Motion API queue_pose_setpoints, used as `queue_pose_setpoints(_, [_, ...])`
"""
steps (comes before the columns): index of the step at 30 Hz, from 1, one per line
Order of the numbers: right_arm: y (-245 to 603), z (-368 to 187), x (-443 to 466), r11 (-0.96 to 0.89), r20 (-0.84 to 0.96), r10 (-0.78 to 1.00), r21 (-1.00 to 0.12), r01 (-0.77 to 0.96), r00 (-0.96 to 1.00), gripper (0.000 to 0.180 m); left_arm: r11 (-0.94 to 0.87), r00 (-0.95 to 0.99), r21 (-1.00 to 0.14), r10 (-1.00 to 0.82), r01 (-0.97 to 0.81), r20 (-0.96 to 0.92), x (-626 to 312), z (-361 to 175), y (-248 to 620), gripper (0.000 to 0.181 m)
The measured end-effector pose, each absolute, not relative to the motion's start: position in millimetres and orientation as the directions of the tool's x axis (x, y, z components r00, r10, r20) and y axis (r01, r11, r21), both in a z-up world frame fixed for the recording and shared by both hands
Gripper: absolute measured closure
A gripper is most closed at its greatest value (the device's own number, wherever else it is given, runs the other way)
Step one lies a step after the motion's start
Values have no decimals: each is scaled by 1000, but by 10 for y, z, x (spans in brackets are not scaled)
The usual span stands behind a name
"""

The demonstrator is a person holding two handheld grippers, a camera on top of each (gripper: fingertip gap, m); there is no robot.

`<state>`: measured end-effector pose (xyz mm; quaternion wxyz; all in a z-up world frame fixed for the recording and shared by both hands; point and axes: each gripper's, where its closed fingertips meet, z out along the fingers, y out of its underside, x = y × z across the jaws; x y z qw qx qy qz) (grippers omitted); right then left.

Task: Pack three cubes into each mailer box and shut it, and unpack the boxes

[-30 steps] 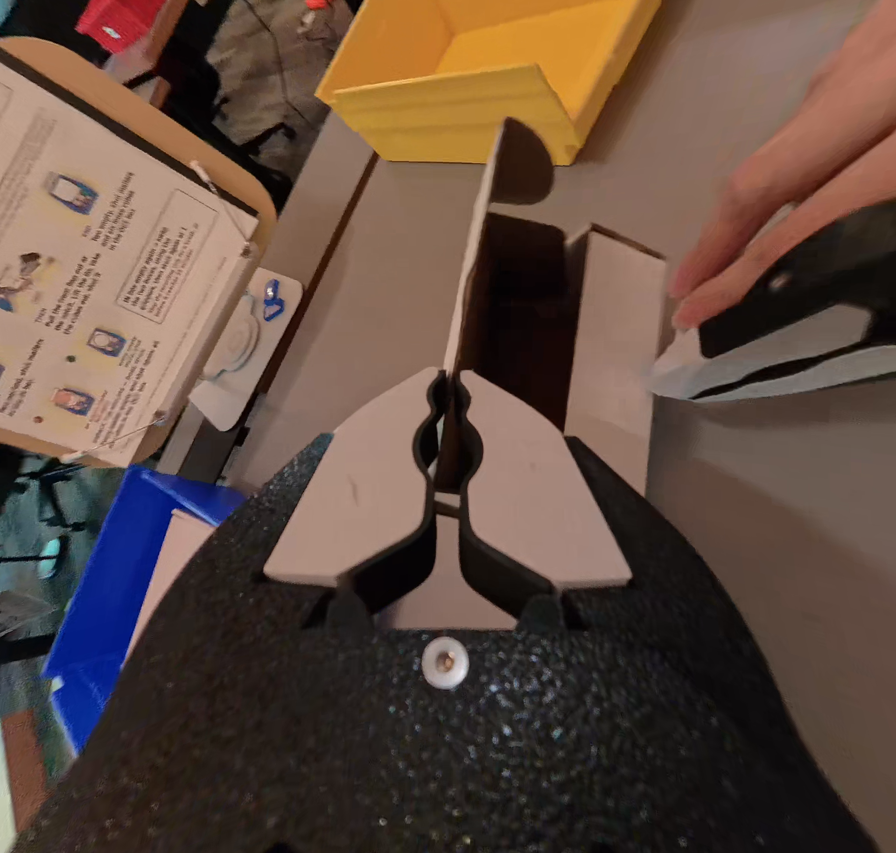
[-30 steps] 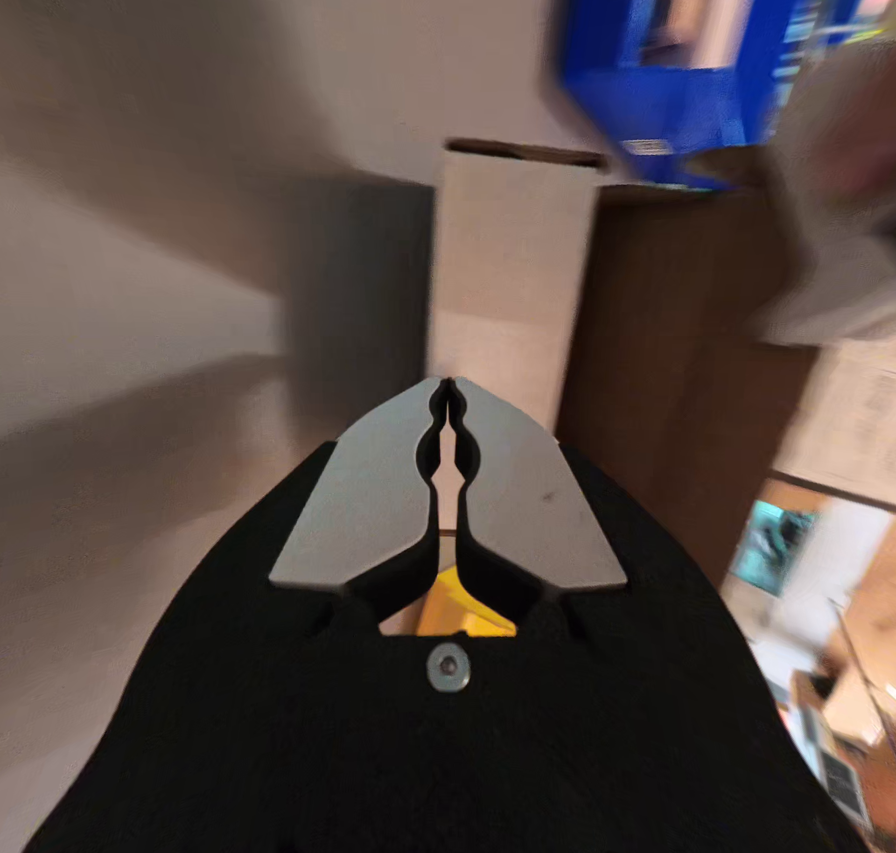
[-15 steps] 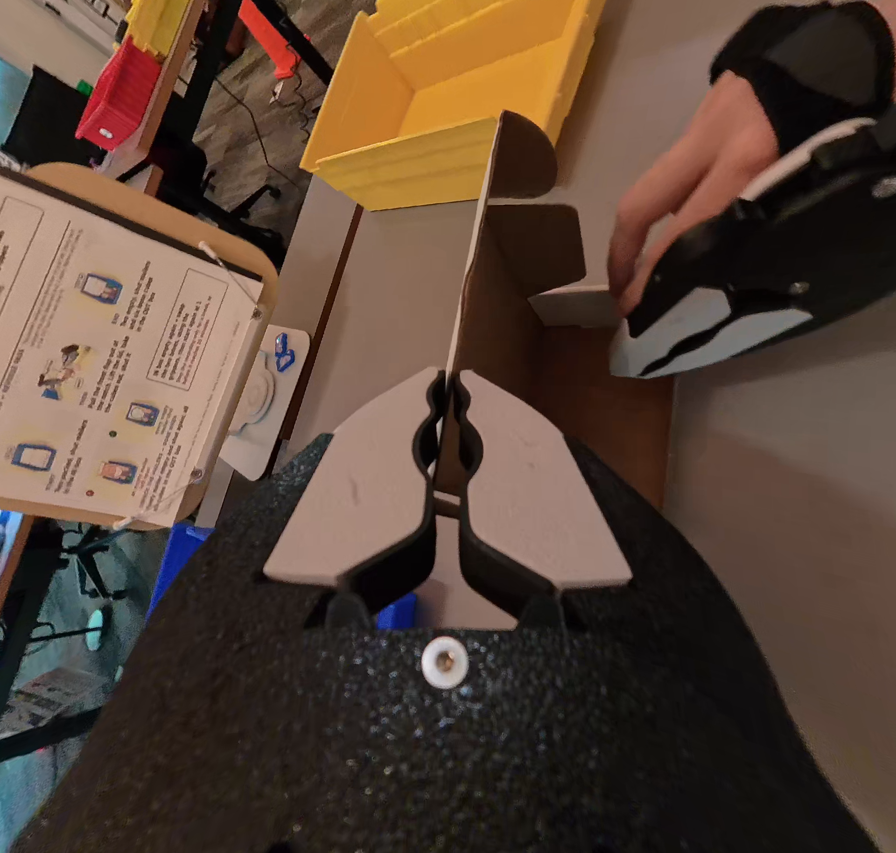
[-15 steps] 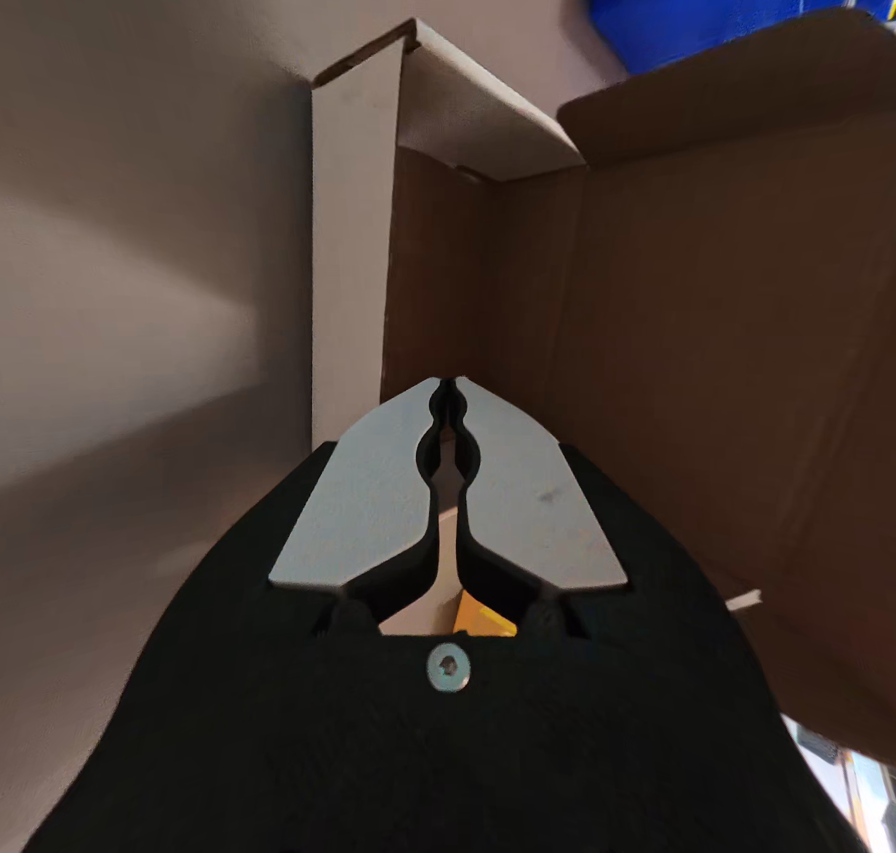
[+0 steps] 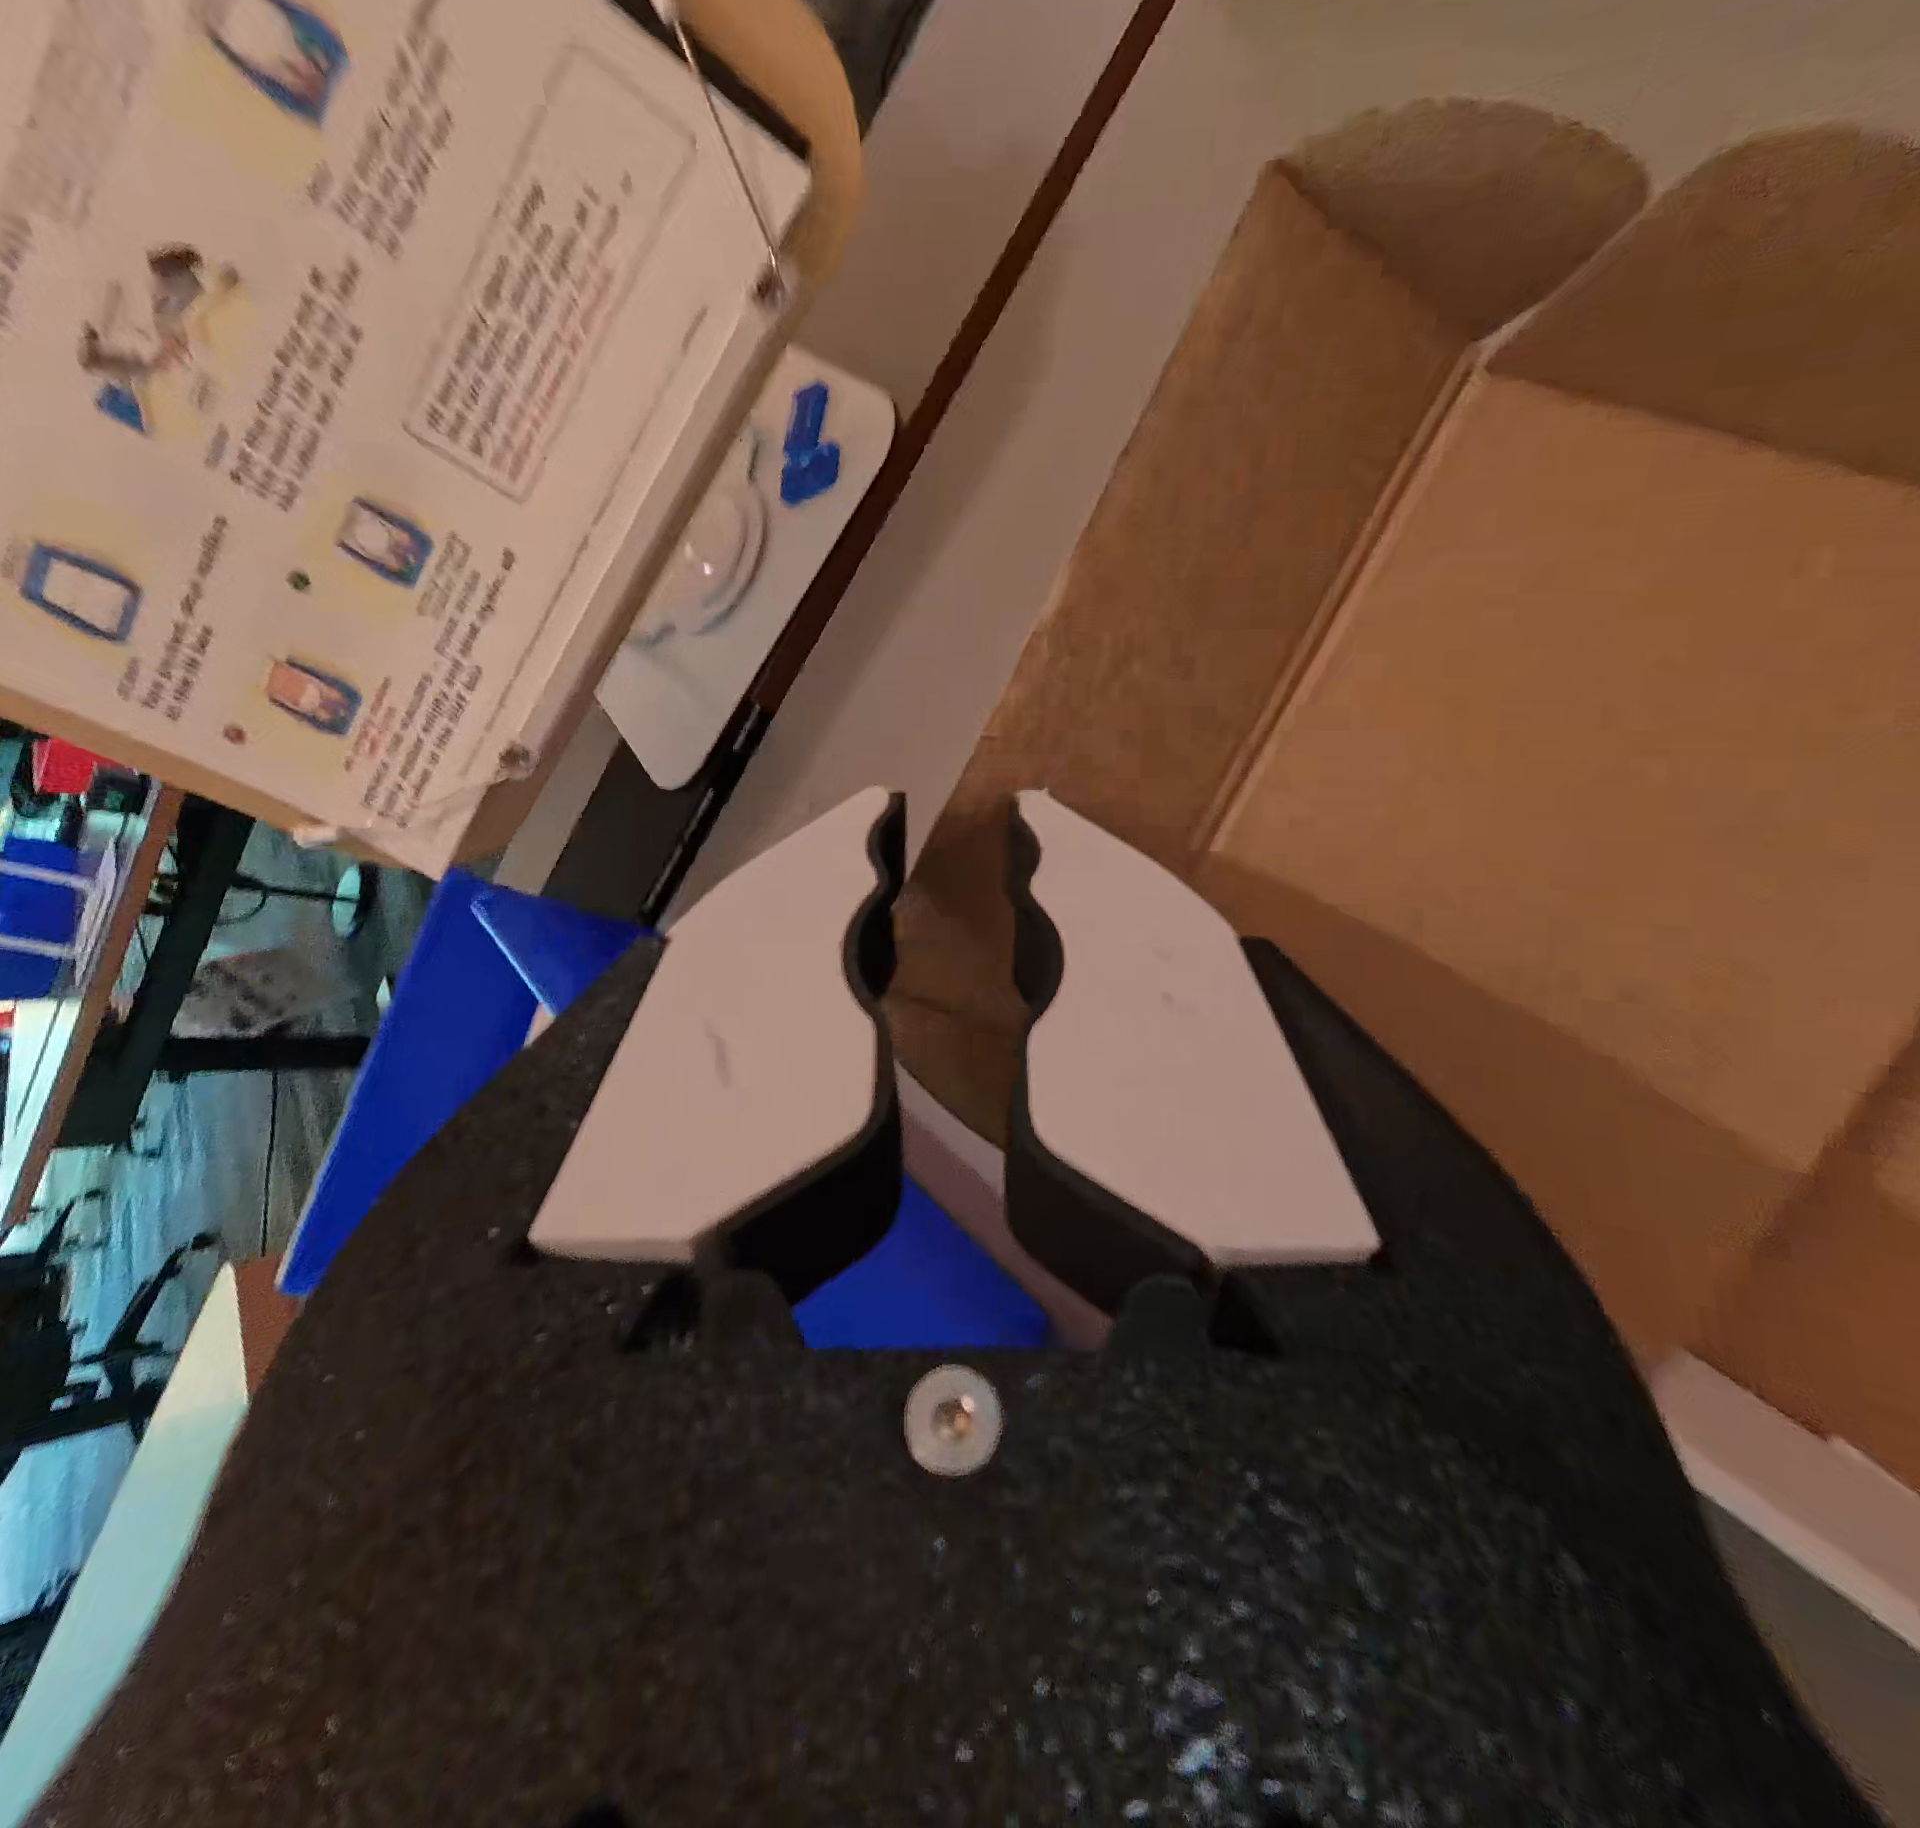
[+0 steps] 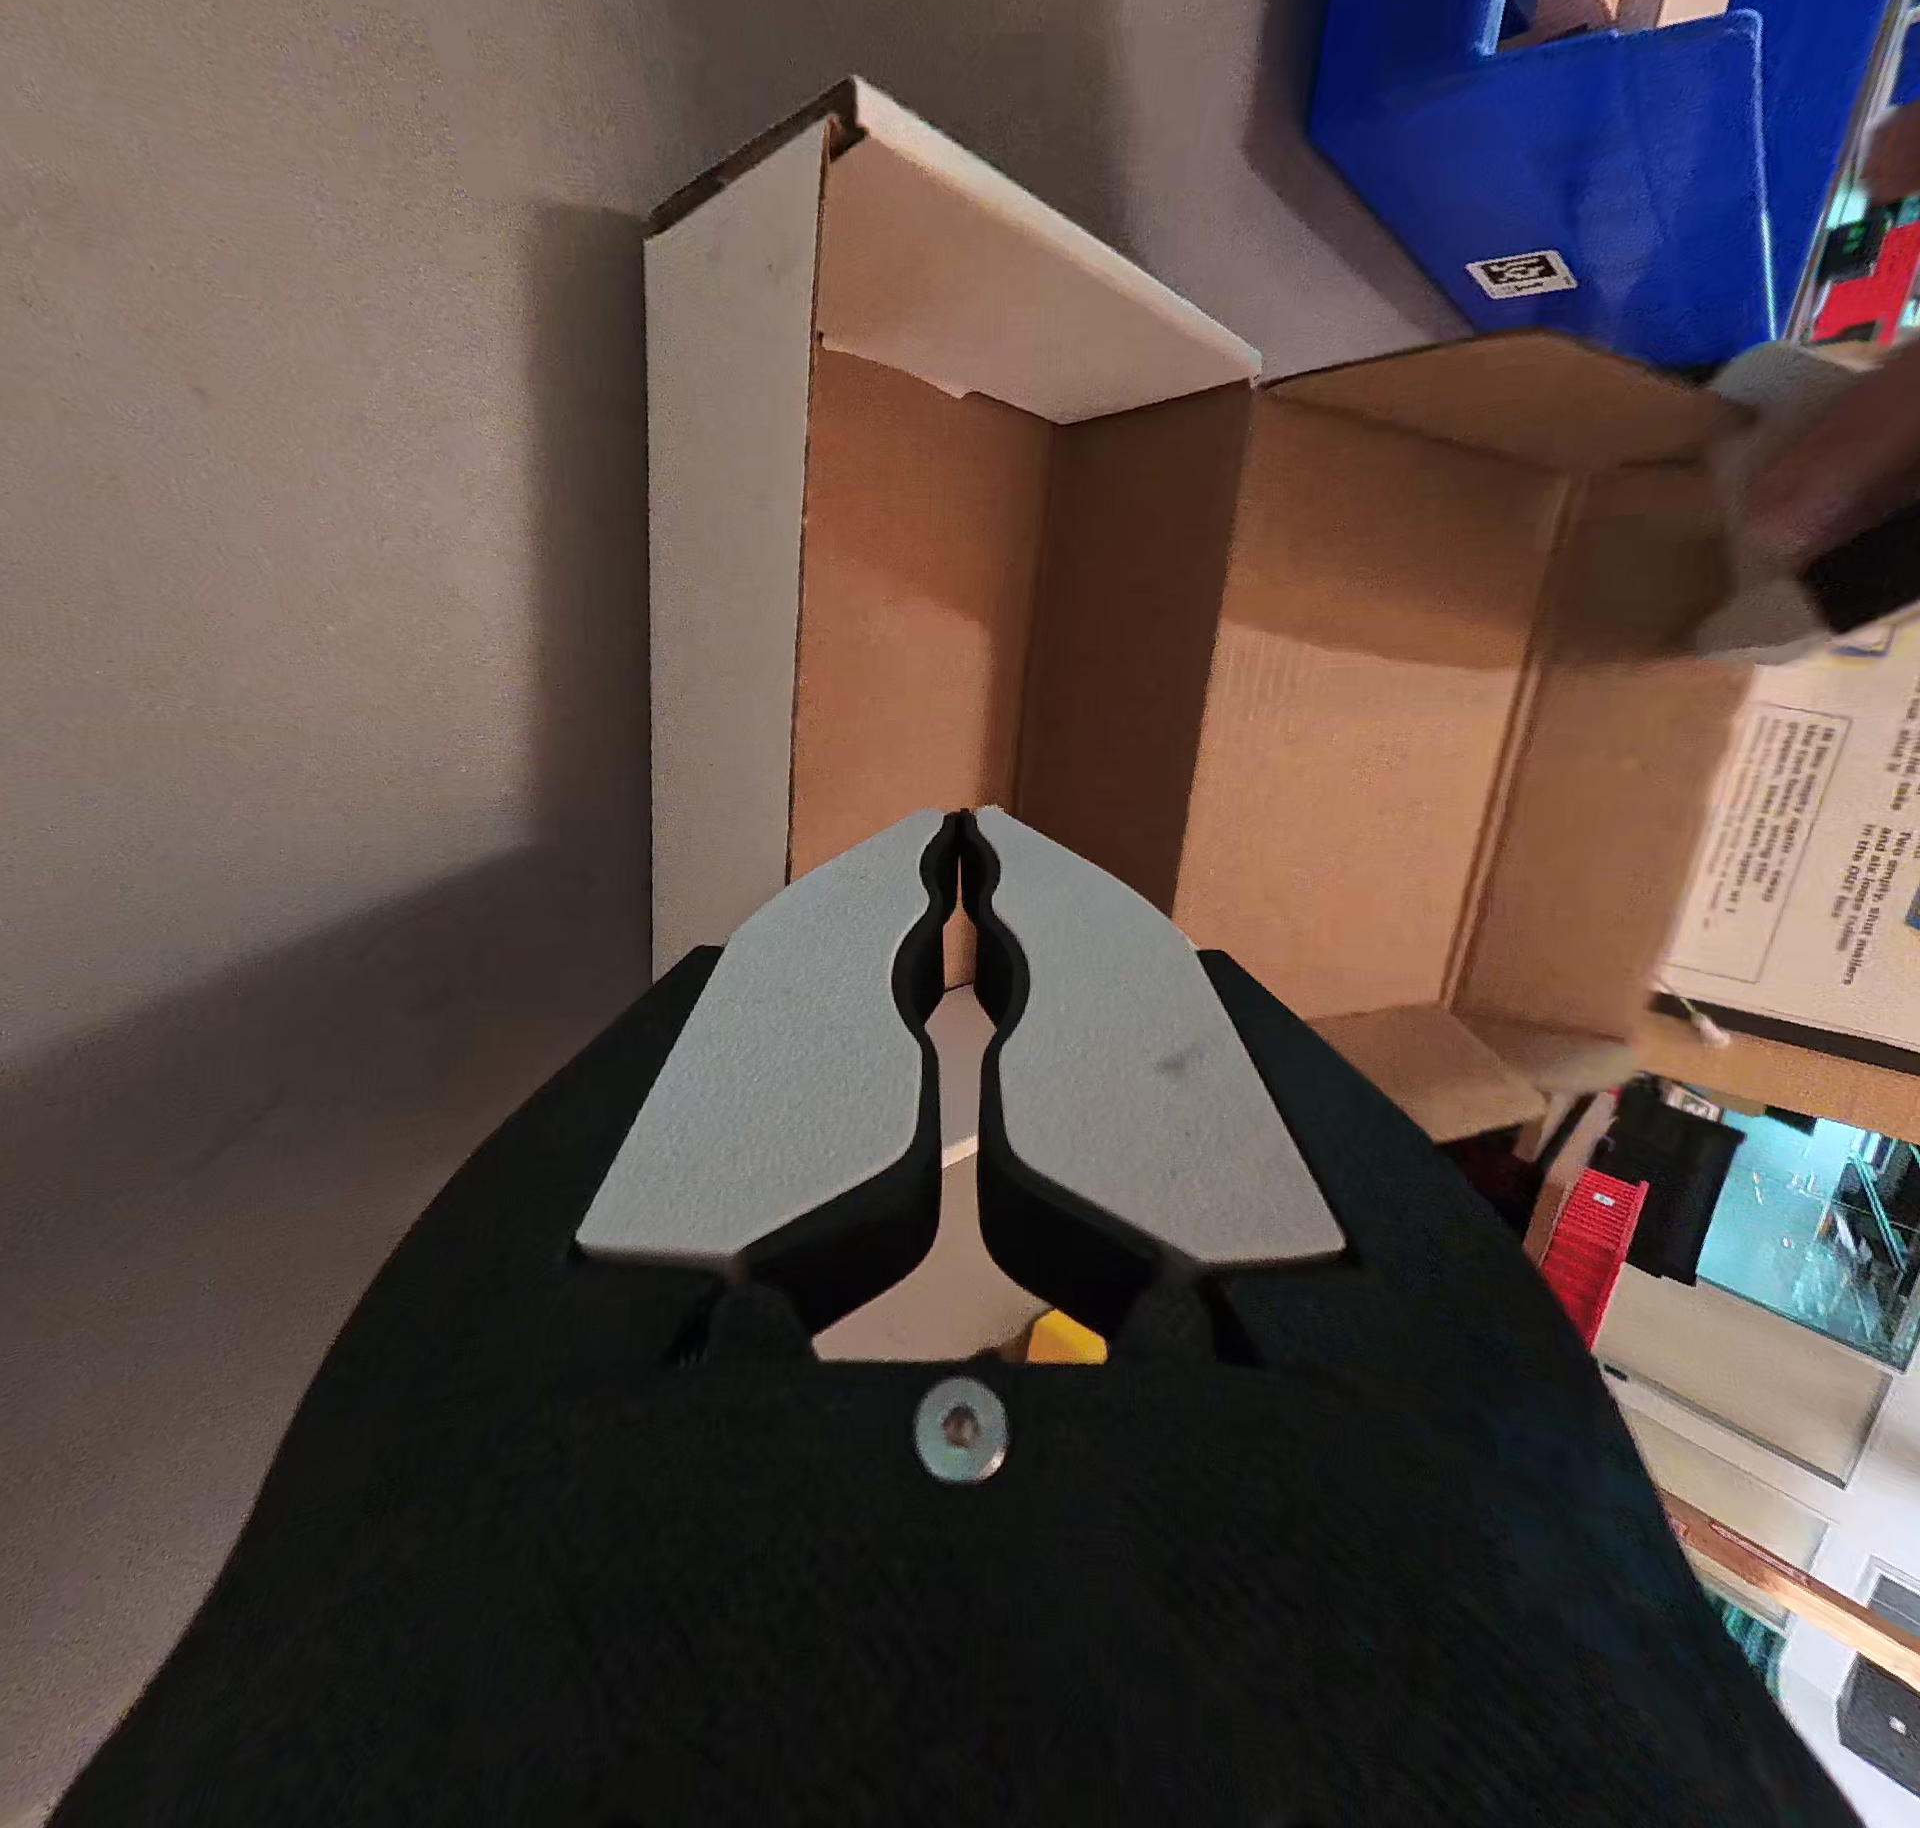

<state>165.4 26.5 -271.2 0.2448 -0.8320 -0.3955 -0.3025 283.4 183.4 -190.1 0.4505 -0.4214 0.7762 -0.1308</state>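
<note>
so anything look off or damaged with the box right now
Nothing stands out. The mailer box lies open on the table with its lid folded back, cardboard looks intact, and no cubes show inside. One end flap leans inward, which seems normal.

This looks like a lab or workshop set up for practice runs. A plain grey surface [image 6: 312, 531] carries a blue storage bin [image 6: 1558, 137] at its far corner, and a printed instruction sheet [image 5: 343, 344] on a board stands off its edge. Beyond are shelves with a red bin [image 6: 1590, 1248], black desk legs [image 5: 166, 968] and cables on the floor.
</note>
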Motion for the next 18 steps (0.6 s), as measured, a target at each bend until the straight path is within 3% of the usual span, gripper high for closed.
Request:
queue_pose_setpoints(1, [261, -2712, 1651, -568, 694, 511, -171, 805, 508, 180, 598, -225, -574, -776, -560, -589, 2854, -2006, 1885, 170])
queue_pose_setpoints(5, [252, -2730, 1654, -573, 685, 514, -175, 801, 517, 180, 520, -173, -630, -831, -577, -528, 2868, -2149, 1931, 169])
queue_pose_setpoints(9, [282, -2706, 1609, -550, 679, 496, -237, 801, 542, 176, 418, -198, -770, -908, -481, -369, 2762, -1784, 1766, 150])
queue_pose_setpoints(12, [321, -2615, 1519, -517, 645, 462, -361, 776, 609, 167, 291, -295, -873, -938, -392, -181, 2579, -1364, 1622, 106])
queue_pose_setpoints(15, [376, -2463, 1490, -468, 658, 411, -441, 766, 631, 164, 208, -302, -916, -948, -343, -103, 2407, -1011, 1808, 103])
queue_pose_setpoints(18, [375, -2368, 1489, -442, 655, 384, -489, 752, 651, 162, 209, -196, -880, -971, -426, -136, 2259, -1004, 2338, 105])
